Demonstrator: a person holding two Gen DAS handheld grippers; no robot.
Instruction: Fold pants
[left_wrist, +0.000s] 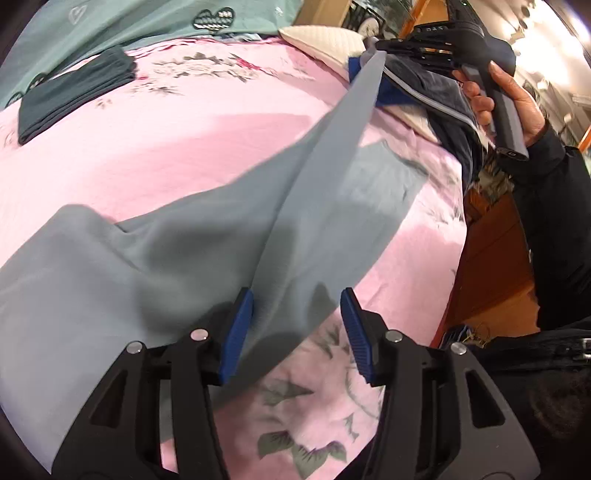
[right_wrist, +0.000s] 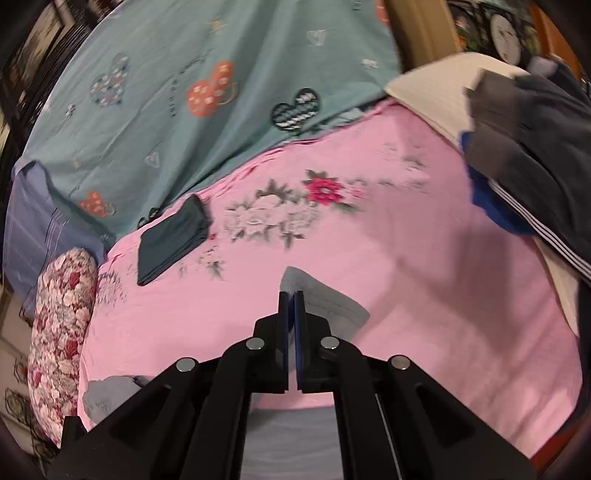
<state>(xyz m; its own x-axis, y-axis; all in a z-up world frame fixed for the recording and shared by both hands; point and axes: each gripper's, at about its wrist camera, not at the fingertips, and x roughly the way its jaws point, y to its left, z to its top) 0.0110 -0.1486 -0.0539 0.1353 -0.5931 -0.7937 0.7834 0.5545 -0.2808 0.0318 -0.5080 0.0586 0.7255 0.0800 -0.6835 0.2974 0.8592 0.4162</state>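
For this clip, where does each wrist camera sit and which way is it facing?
Left wrist: behind the open left gripper, facing across the pink bedsheet along the grey pants; shows the right gripper and right hand.
Right wrist: behind the right gripper, shut on the pants, facing the teal blanket.
Shared: pants, bedsheet, folded dark garment.

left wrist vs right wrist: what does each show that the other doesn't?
Left wrist only: the open left gripper over the draped grey pants, and the right hand holding the right gripper from outside.
Right wrist only: that gripper shut on the pants' hem, plus a floral bolster.
Both: pink floral bedsheet, folded dark garment, teal patterned quilt, dark clothes pile.
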